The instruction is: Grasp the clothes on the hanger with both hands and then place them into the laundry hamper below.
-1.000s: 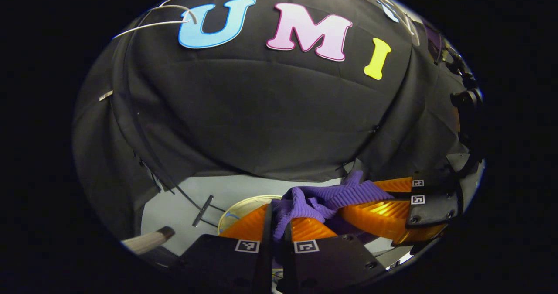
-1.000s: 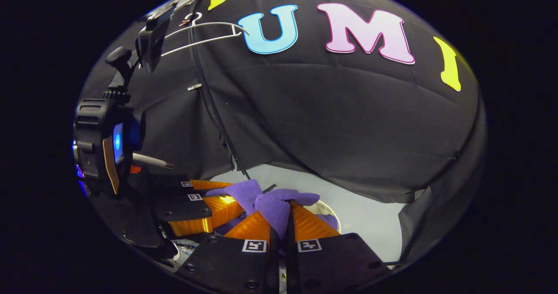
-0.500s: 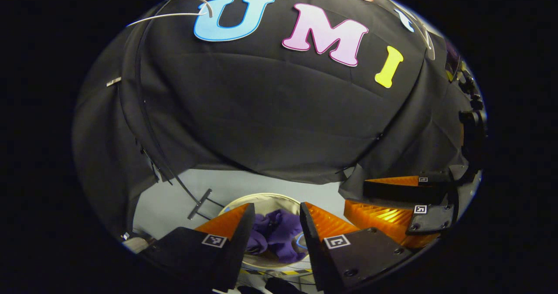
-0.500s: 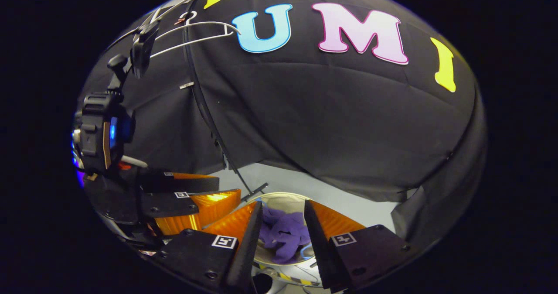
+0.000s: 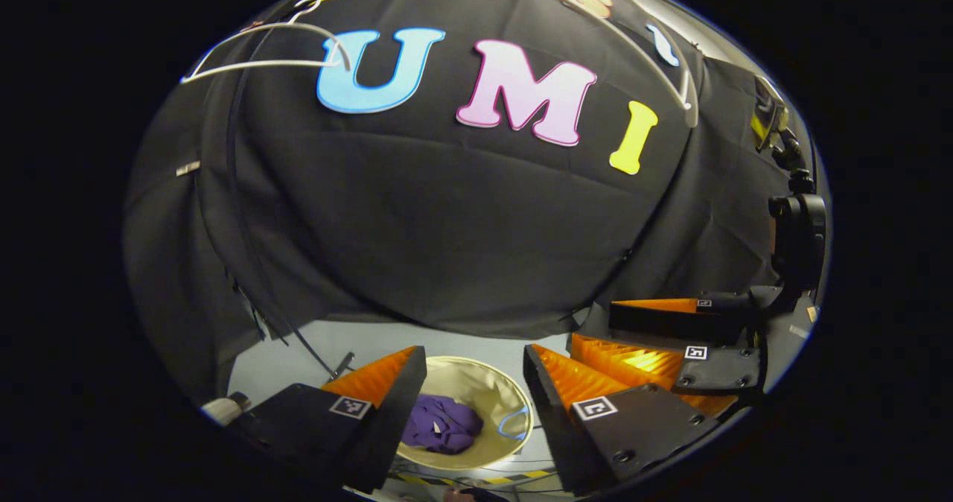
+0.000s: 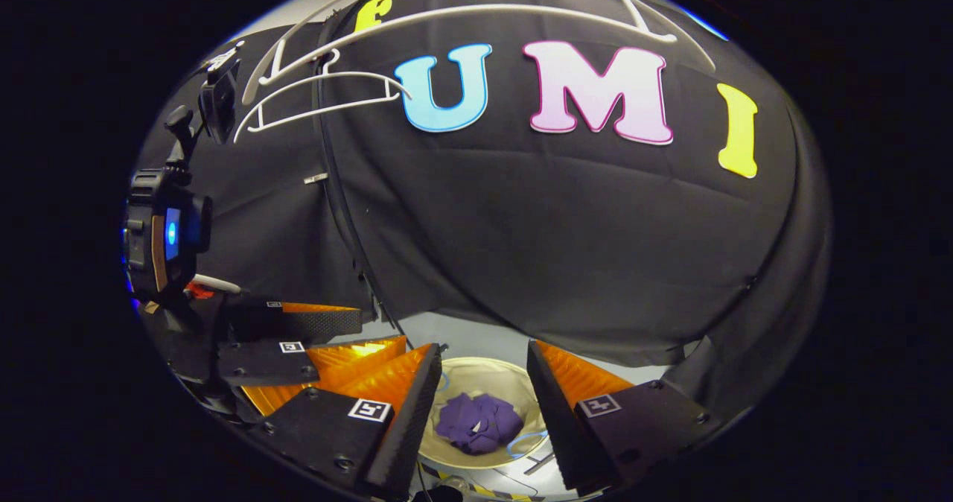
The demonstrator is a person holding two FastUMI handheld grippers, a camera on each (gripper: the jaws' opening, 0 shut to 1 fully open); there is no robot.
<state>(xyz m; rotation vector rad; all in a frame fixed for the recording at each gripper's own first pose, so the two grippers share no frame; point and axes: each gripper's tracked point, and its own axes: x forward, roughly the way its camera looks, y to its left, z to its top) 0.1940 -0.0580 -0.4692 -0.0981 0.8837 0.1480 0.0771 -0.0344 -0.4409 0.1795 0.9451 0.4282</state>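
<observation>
The purple knitted garment (image 5: 441,424) (image 6: 476,421) lies crumpled at the bottom of the round cream laundry hamper (image 5: 514,398) (image 6: 484,368), on the floor below both grippers. My left gripper (image 5: 474,357) hangs open above the hamper with nothing between its fingers. My right gripper (image 6: 484,349) is also open and holds nothing, and the garment shows through its gap. The right gripper (image 5: 593,323) sits close beside the left one, and the left gripper (image 6: 381,329) appears at the left in the right gripper view. Bare white hangers (image 5: 260,48) (image 6: 320,89) hang high up.
A thin black rack pole (image 5: 238,219) (image 6: 342,211) curves down the cloth wall to a foot on the grey floor (image 5: 298,353). A longer white hanger (image 6: 484,14) hangs above. Yellow-black tape (image 5: 476,480) marks the floor near the hamper.
Both grippers have gone from shut on the purple garment to open. The garment has dropped into the hamper, and both grippers have risen away from it.
</observation>
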